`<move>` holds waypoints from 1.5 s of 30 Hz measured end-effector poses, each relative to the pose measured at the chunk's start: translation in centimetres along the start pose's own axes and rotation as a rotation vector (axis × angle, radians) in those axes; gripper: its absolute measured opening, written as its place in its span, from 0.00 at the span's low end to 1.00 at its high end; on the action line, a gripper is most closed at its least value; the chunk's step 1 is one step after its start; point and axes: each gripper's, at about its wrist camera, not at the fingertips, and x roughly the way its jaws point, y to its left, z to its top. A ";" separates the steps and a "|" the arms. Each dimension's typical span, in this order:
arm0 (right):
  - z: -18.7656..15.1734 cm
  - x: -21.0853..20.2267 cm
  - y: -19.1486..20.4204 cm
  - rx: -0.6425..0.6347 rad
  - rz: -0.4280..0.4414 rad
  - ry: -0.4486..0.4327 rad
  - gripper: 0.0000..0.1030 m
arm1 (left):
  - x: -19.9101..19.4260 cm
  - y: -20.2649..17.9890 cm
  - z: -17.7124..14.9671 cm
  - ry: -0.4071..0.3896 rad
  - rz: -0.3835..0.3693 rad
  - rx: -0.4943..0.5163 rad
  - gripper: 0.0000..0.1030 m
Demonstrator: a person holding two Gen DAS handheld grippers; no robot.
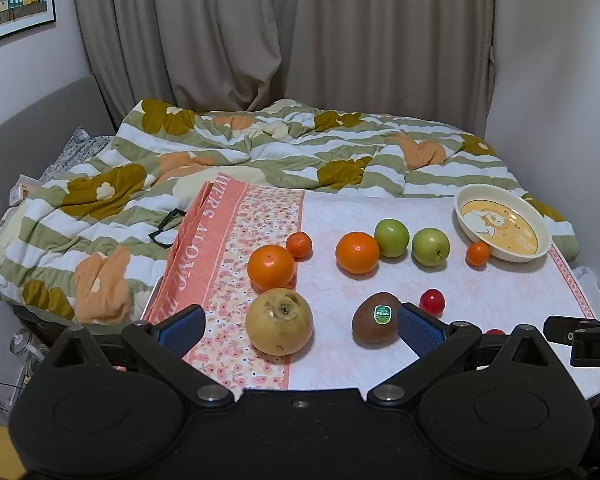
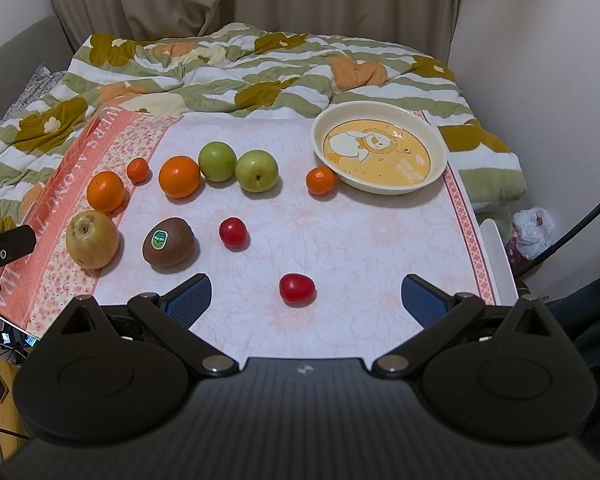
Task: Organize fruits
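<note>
The left gripper (image 1: 300, 330) hangs with its jaws spread wide and empty; between its blue pads sit a yellow pear (image 1: 279, 322) and a stickered kiwi (image 1: 377, 317), neither touched. The right gripper (image 2: 306, 298) is likewise wide open and empty, a red tomato (image 2: 297, 288) lying just ahead between its pads.

That tomato is only a red sliver behind the pad in the left view, while the right view shows it whole, along with the bare cloth (image 2: 360, 240) stretching from it toward the bowl (image 2: 380, 152). A second tomato (image 2: 233, 232) lies just right of the kiwi.

Farther back run two oranges (image 2: 179, 177), two green apples (image 2: 257, 171) and two small mandarins (image 2: 321, 180), one nearly touching the empty bowl. The bowl sits at the cloth's far right corner, against the rumpled duvet (image 2: 220, 68). The pear lies on the cloth's left floral border.
</note>
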 end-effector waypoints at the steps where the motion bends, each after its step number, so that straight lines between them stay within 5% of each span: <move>1: 0.0 0.0 -0.1 0.000 0.001 0.000 1.00 | 0.0 0.0 0.0 0.000 0.000 0.000 1.00; 45: 0.9 -0.7 1.2 0.000 -0.003 -0.013 1.00 | 0.0 0.5 0.2 -0.009 -0.013 0.010 1.00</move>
